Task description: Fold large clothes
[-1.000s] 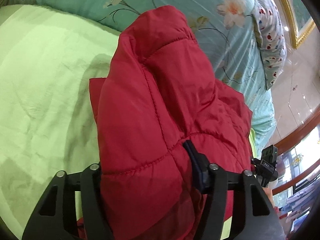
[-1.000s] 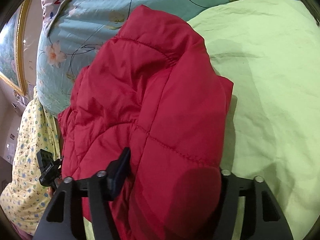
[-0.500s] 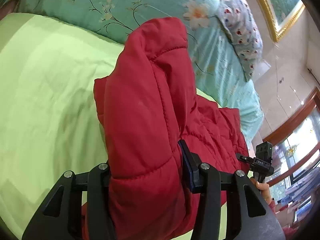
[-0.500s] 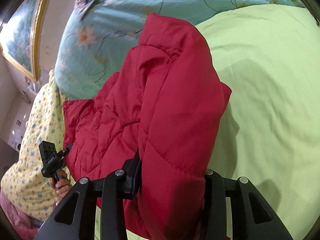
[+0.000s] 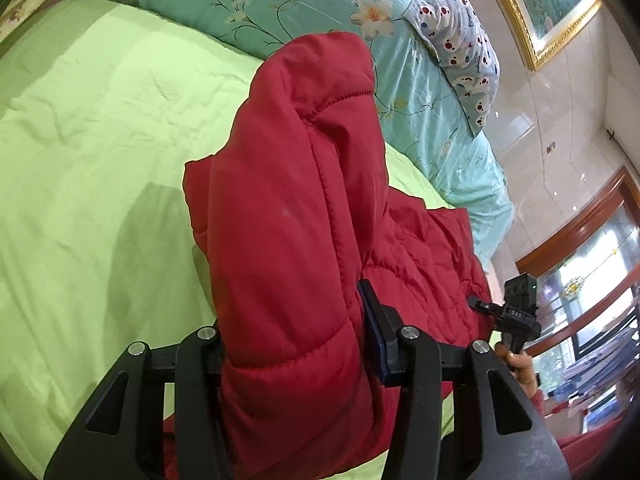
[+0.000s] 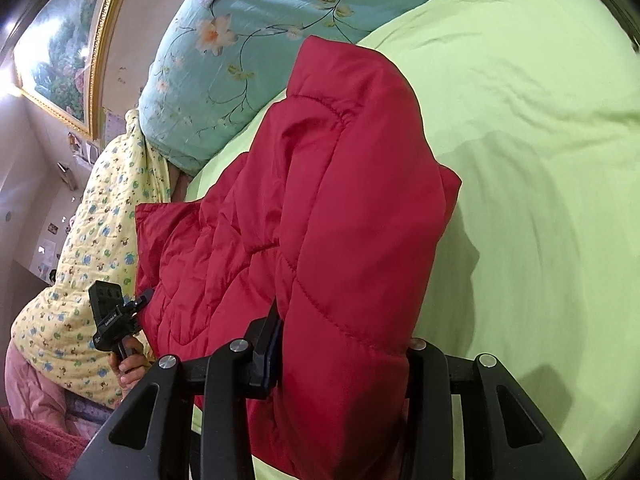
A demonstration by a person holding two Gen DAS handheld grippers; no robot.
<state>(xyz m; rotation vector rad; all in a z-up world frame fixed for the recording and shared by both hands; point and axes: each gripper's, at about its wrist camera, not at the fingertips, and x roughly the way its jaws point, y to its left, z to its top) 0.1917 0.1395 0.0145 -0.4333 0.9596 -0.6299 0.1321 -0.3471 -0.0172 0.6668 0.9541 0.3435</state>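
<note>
A red quilted puffer jacket [image 5: 296, 216] is held up over a lime green bed sheet [image 5: 80, 152]. My left gripper [image 5: 298, 344] is shut on one thick fold of the jacket, which bulges up between its fingers. My right gripper [image 6: 344, 344] is shut on another fold of the same jacket [image 6: 344, 208]. The rest of the jacket hangs between the two grippers and trails onto the sheet. The right gripper shows at the right edge of the left wrist view [image 5: 516, 312], and the left gripper shows at the left of the right wrist view [image 6: 112, 316]. The fingertips are buried in fabric.
A teal floral quilt [image 5: 288, 4] lies along the far side of the bed, with a spotted pillow [image 5: 460, 40] on it. A yellow patterned blanket [image 6: 92, 240] hangs at the bed's end. A gold-framed painting [image 6: 60, 48] hangs on the wall.
Both grippers have lifted and pulled back with the jacket, so it stands taller and narrower above the sheet. More of the room and the other hand has come into view.
</note>
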